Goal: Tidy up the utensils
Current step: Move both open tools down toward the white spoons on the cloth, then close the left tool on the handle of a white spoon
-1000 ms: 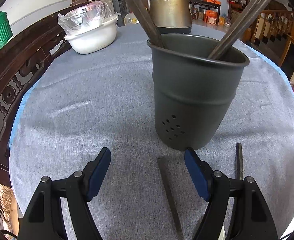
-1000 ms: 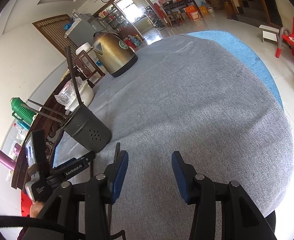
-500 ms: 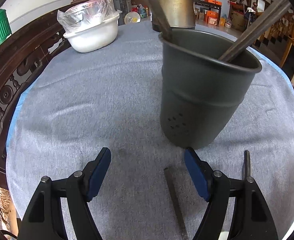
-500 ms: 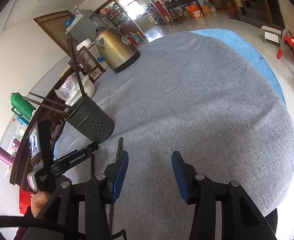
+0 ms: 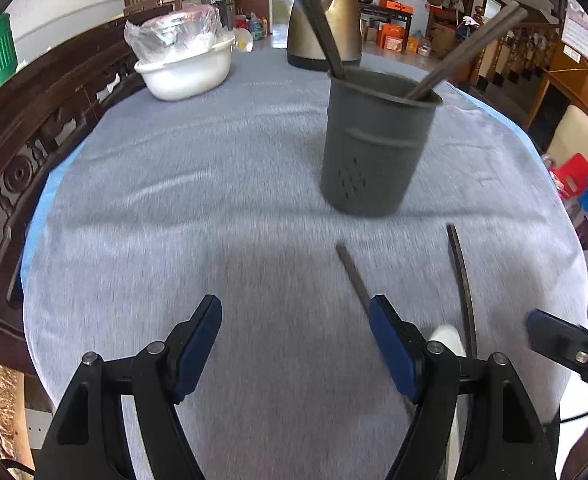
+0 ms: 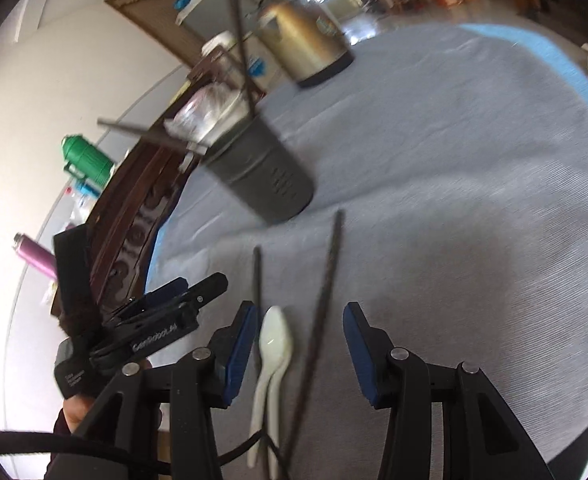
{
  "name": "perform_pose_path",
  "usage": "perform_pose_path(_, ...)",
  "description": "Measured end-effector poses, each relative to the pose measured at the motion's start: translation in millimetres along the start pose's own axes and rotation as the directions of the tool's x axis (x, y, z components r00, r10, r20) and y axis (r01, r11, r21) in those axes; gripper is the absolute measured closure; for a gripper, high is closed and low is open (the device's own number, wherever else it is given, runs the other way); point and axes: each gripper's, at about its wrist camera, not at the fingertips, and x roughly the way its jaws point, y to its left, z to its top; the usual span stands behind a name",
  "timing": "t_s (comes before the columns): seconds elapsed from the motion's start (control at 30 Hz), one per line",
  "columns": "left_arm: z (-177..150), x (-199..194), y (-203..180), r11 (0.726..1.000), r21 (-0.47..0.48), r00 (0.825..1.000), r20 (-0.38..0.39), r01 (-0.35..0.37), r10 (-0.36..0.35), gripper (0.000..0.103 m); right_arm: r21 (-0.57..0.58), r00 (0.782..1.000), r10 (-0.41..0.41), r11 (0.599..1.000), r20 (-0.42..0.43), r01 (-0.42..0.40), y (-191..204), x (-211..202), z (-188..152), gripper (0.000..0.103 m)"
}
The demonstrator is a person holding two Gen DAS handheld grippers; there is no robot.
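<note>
Both pairs of jaws are standing apart and are grasping nothing. Blue pads of the left gripper [image 5: 295, 344] are hanging over bare cloth, with one dark thin chopstick [image 5: 353, 273] lying just beside the right pad. Between the pads of the right gripper [image 6: 298, 344] two white glossy ceramic spoons [image 6: 272, 364] and a second dark chopstick [image 6: 325, 292] are lying flat, not touched by the pads.

Behind them a dark grey matte cylindrical utensil holder [image 5: 373, 152] with a raised ring and small drain holes is standing upright on the round table with the grey woven cloth [image 5: 198, 184]. Several dark chopsticks [image 5: 319, 36] are leaning inside it against the rim, in two directions. Further back, a white plastic basin [image 5: 190, 70] is holding a bowl wrapped in clear crinkled plastic. A brass-coloured metal kettle [image 5: 325, 20] is standing near the far edge.
</note>
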Motion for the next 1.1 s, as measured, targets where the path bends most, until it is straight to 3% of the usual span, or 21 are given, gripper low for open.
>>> perform_pose_path(0.23,-24.2,-7.6,10.7,1.000,-0.005,1.000,-0.023,-0.008,0.008,0.026,-0.042,0.997,-0.014,0.999,-0.073,0.011,21.5,25.6,-3.6,0.054)
perform_pose_path(0.43,-37.1,-14.7,17.1,1.000,-0.024,0.999,-0.044,0.012,-0.013,0.026,-0.117,0.996,-0.086,0.990,-0.037,0.081,37.1,28.3,-4.3,0.054)
perform_pose_path(0.63,-39.6,-28.3,-1.6,0.996,0.033,0.997,-0.022,0.080,-0.080,0.026,-0.054,0.986,-0.169,0.984,0.001,0.169,8.0,17.3,0.9,0.060)
perform_pose_path(0.97,-30.9,-19.1,-51.0,0.968,0.146,0.979,-0.055,0.205,-0.199,0.026,0.053,0.976,-0.206,0.978,0.065,0.203,-37.4,-21.5,7.6,0.061)
perform_pose_path(1.1,-25.5,-6.6,-60.9,0.954,0.146,0.964,-0.090,0.262,-0.251,0.041,0.061,0.978,-0.198,0.979,0.062,0.194,-42.1,-25.5,5.4,0.061)
